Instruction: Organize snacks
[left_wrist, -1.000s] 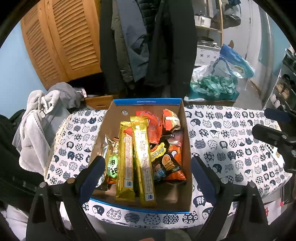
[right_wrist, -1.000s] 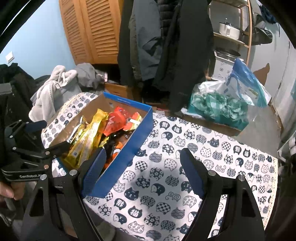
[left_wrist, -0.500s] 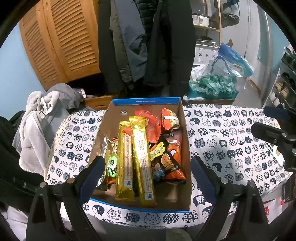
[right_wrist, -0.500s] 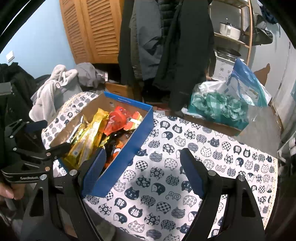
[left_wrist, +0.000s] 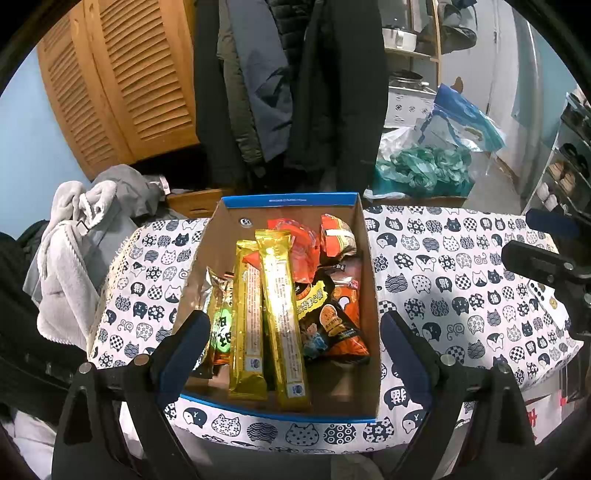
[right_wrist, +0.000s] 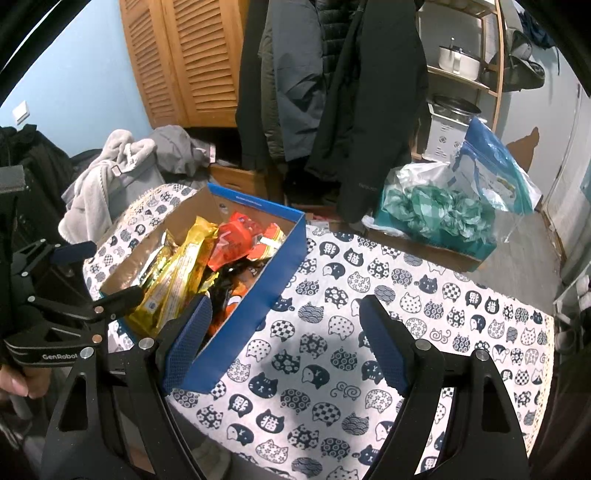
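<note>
Left wrist view. Open cardboard box with a blue rim sits on the bench, which is covered in a white cloth printed with dark cat faces. Box is packed with snacks: two long gold foil stick packs lie lengthwise on top, a green-and-silver foil packet beside them at the left wall, orange crinkled bags toward the far end, a black-and-orange pouch at the right. Left tongs hang over the box's near end, spread wide, nothing between the blue pads.

Handling, judged: all look light and crushable. The stick packs look fairly stiff; take one across its narrow width near the middle, since glossy foil may slip. The puffy bags (air-filled, contents likely brittle) want a gentle pinch at a sealed edge.

Right wrist view. Right tongs hover just beside the box's blue outer wall, over bare cloth, wide apart and empty. A hand grips the left tool's handle at the picture's left edge.
</note>
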